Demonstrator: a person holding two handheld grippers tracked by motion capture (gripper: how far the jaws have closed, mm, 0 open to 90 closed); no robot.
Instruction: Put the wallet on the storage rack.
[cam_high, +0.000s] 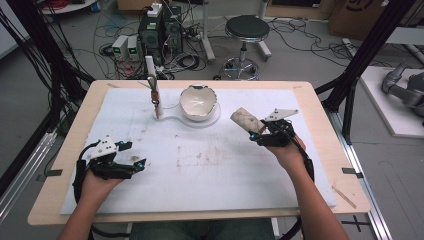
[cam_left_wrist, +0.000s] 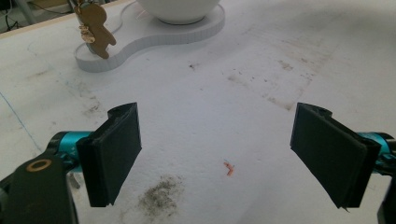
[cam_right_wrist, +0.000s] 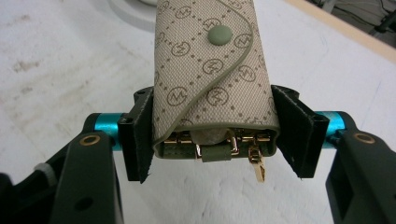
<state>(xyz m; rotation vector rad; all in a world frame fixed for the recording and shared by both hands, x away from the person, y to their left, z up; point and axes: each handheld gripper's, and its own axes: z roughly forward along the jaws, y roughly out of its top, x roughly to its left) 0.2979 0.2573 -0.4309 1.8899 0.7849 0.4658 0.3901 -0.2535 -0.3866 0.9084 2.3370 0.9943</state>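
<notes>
**A:** Item one?

**B:** Beige monogram-print fabric key pouch with a grey-green snap button and piping, gold clips showing at its open end. In the right gripper view it sits between the two black pads, which press on its sides. In the high view the pouch is lifted off the sheet at about two o'clock from the table's middle, pointing toward ten o'clock.

**A:** What holds it?

**B:** The right gripper, black with teal fittings and a grey three-cornered plate on top, pinching the pouch; its jaws have just been closing on it.

**A:** The other tool?

**B:** The left gripper, same build, at about eight o'clock. Its jaws are spread wide with nothing between them, bare sheet below them in the left gripper view.

**A:** Surroundings?

**B:** White foam sheet, stained brown at the centre, with a small orange scrap and a dark smudge, on a pale wooden table. At twelve o'clock, a white scalloped ceramic bowl on a white keyhole-shaped stand; at eleven o'clock, on the stand's narrow end, a brown gingerbread-figure charm. Beyond the table, a black round stool.
</notes>
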